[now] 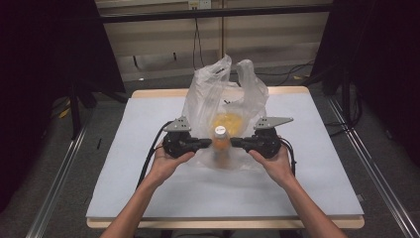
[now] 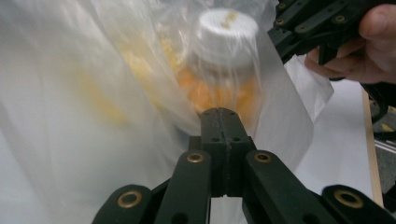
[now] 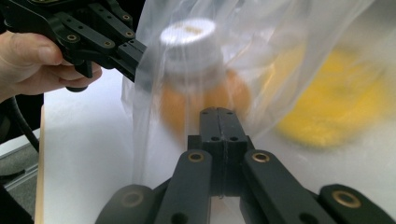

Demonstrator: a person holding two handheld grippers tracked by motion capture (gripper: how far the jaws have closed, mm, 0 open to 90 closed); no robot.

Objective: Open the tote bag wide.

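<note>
High view: a clear plastic bag (image 1: 225,106) stands on a white table top (image 1: 148,163), its two handles raised. Inside it, an orange bottle with a white cap (image 1: 221,140) stands upright near the front, with a yellow object (image 1: 229,120) behind it. The left gripper (image 1: 208,144) and the right gripper (image 1: 234,143) are held level and point inward at the bottle from either side, tips at the bag film. The left hand (image 1: 166,161) and right hand (image 1: 275,161) grasp the gripper bodies from below.

Left gripper view: the left gripper (image 2: 223,114) has its jaws pressed together, tip against the bag (image 2: 84,93) at the bottle's orange body (image 2: 219,91). Whether film is caught between them cannot be told. The right gripper (image 2: 280,39) shows at upper right, beside the cap.

Right gripper view: the right gripper (image 3: 218,113) likewise has its jaws pressed together, tip at the bag (image 3: 289,42) in front of the bottle (image 3: 191,88). The yellow object (image 3: 338,100) lies to the right, blurred. The left gripper (image 3: 137,56) meets the bag at upper left, just beside the cap.
</note>
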